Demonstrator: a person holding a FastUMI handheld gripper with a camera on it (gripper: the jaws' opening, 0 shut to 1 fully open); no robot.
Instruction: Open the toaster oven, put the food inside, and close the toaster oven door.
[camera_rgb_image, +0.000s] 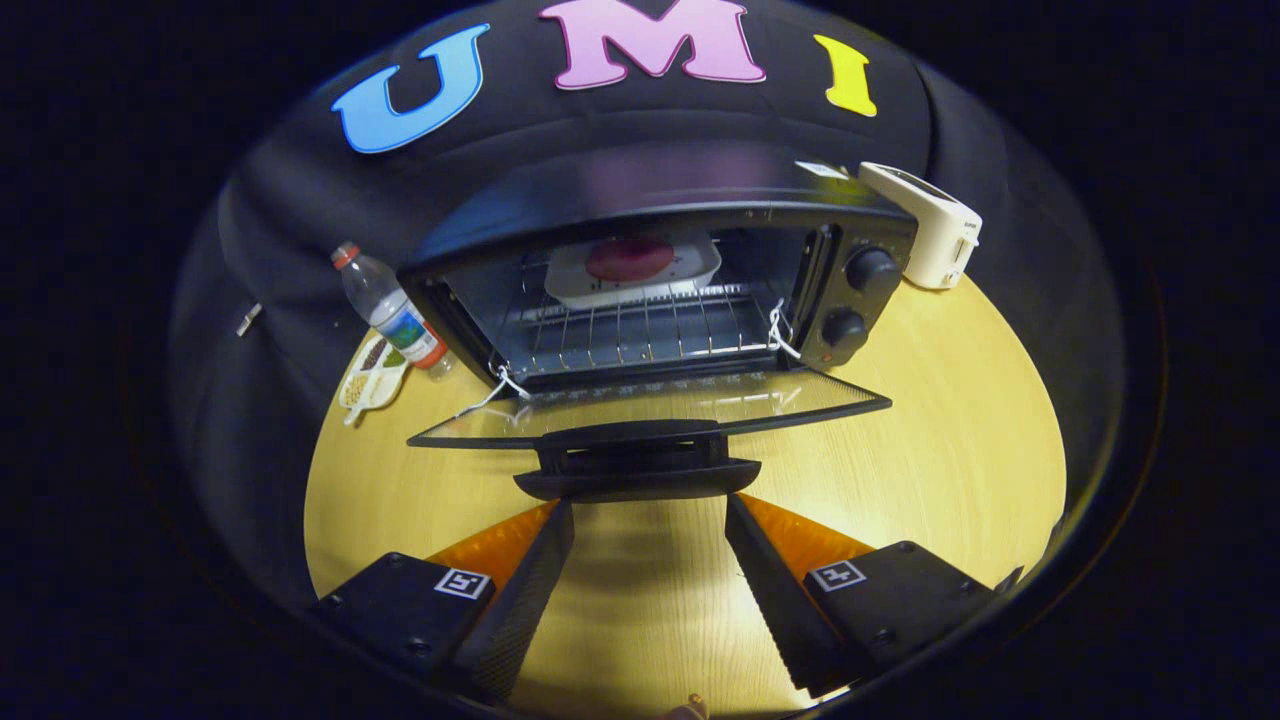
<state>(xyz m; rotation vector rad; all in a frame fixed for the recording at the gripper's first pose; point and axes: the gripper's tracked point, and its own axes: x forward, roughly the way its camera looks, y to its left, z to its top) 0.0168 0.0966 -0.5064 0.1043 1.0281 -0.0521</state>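
The black toaster oven stands on the round wooden table, its glass door folded down flat toward me. On the wire rack inside rests a white dish carrying a reddish-pink piece of food. The door's black handle lies just ahead of my fingertips. My gripper is open, its two black fingers spread wide, one tip at each end of the handle's underside, nothing pressed between them.
A plastic water bottle lies left of the oven with a small snack packet beside it. A white box-shaped appliance sits to the oven's right. Bare wooden tabletop spreads right of the door.
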